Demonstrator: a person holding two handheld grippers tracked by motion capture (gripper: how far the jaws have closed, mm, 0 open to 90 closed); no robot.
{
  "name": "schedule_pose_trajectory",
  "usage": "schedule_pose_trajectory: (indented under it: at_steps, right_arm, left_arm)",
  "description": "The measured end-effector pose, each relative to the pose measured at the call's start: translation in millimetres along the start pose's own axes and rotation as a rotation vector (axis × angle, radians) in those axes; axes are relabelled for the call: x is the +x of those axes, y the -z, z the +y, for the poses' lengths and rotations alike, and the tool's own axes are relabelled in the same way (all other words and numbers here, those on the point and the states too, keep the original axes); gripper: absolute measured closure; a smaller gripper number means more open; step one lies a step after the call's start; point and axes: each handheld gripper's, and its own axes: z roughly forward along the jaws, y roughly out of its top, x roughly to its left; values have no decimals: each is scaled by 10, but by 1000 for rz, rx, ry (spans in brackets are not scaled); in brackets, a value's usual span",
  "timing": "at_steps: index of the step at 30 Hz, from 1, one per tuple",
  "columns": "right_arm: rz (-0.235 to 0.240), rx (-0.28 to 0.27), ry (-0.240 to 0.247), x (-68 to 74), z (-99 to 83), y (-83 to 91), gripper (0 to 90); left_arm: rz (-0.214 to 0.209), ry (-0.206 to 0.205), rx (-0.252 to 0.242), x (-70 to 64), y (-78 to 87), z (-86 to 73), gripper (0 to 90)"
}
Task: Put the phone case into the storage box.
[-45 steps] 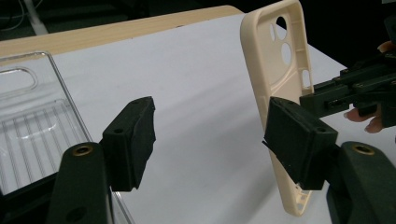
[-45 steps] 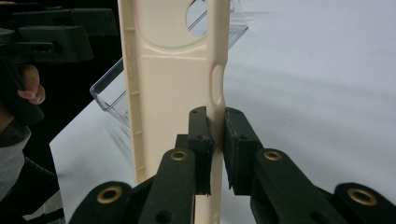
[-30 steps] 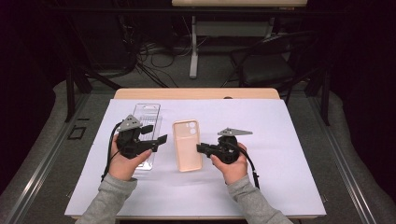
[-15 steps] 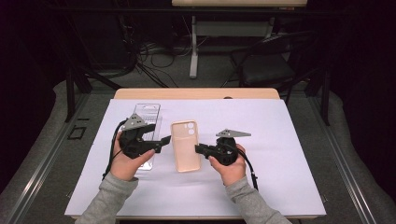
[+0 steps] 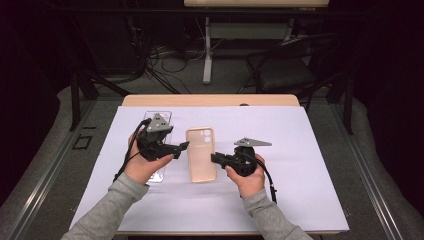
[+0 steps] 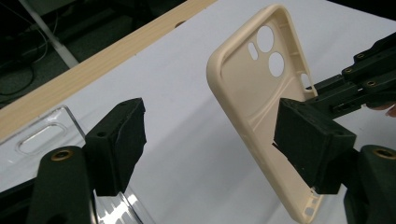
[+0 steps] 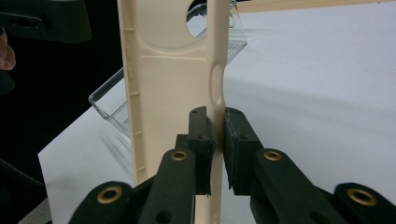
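1. The beige phone case (image 5: pixel 201 155) is pinched by its side wall between the pressed jaws of the right gripper (image 7: pixel 215 140), and in the gripper views it is tilted up off the white table cover (image 5: pixel 300 150).
2. Compared with 1 second earlier, the case is shifted slightly, which suggests a lift just begun.
3. The left gripper (image 6: pixel 205 144) is held spread, with 1 jaw at the case's near edge and nothing clamped.
4. Left of the case, the clear plastic tray (image 5: pixel 159 145) is left lying beneath the left gripper.
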Motion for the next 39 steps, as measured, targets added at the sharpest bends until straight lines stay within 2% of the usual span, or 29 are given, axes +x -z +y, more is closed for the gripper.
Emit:
schedule_pose_trajectory:
  at_steps: [6,10,24,31,34,39]
  right_arm:
    - [-6,-4,-1,-9,-1,7,824]
    - [-10,-7,-3,-10,-2,10,824]
    - [-25,-14,13,-3,-9,15,825]
    - [-32,-16,16,-1,-9,16,825]
    - [-33,-15,19,-1,-9,16,825]
    - [-32,-17,17,3,-9,18,825]
  left_arm:
    - [14,-40,10,-2,-6,68,260]
    - [20,-47,11,-11,-22,101,272]
    - [11,-101,43,-80,-113,250,352]
    - [-3,-116,65,-106,-136,313,440]
    - [-1,-123,77,-110,-147,332,474]
    - [21,-161,109,-130,-179,384,519]
